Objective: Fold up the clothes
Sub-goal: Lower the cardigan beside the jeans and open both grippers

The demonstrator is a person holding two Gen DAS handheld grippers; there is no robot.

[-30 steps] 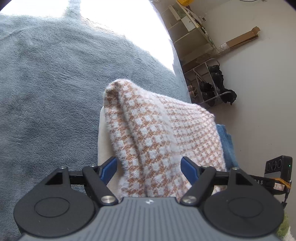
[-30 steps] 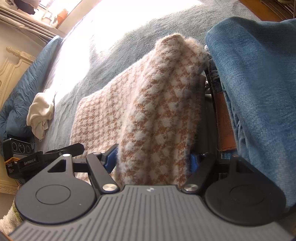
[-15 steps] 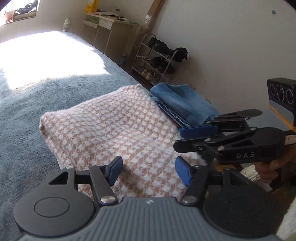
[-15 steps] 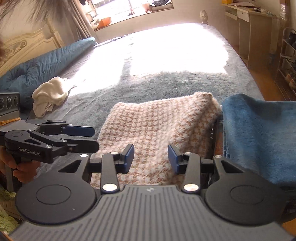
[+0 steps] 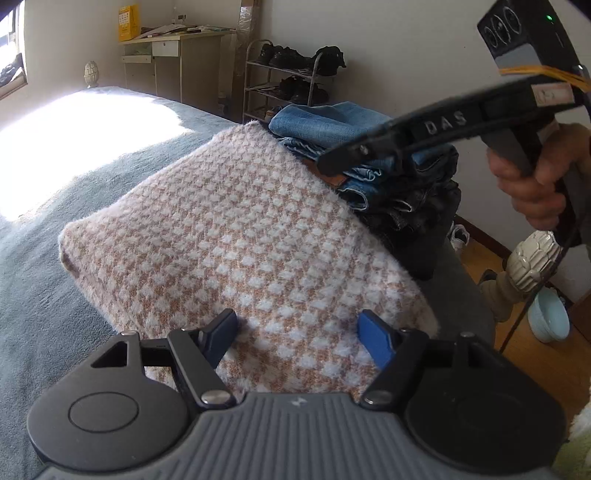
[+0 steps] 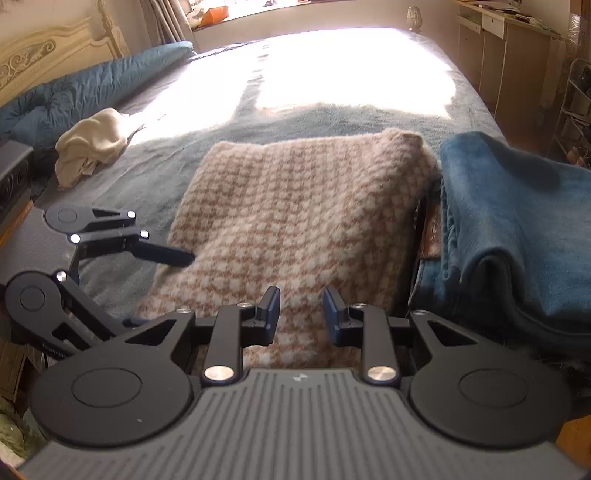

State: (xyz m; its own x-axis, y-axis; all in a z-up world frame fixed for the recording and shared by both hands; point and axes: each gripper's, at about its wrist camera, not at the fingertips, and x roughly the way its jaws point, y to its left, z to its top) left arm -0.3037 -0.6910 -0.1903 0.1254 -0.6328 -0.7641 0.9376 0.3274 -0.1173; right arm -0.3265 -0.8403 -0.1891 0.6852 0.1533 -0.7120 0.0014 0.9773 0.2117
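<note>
Hovering over the folded checked sweater (image 5: 236,236) lying on the bed (image 5: 44,302) beside the jeans stack (image 5: 332,125), left gripper (image 5: 297,334) opening, right gripper (image 6: 301,314) closing, both jaws empty; next likely fetching the crumpled cream garment (image 6: 92,146).

Hard daylight is pouring from the window (image 6: 295,7) beyond the bed (image 6: 177,173), burning a patch of the grey cover to blank white in both views. Nearer than that glare, the folded checked sweater (image 6: 306,221) is sitting in soft, even shade, its weave staying sharp. The blue denim stack (image 6: 517,206) just beside the sweater is casting a dark fold of shadow. Fisheye lenses are bending the walls and furniture toward the frame edges, and black vignetting is clipping the corners.
</note>
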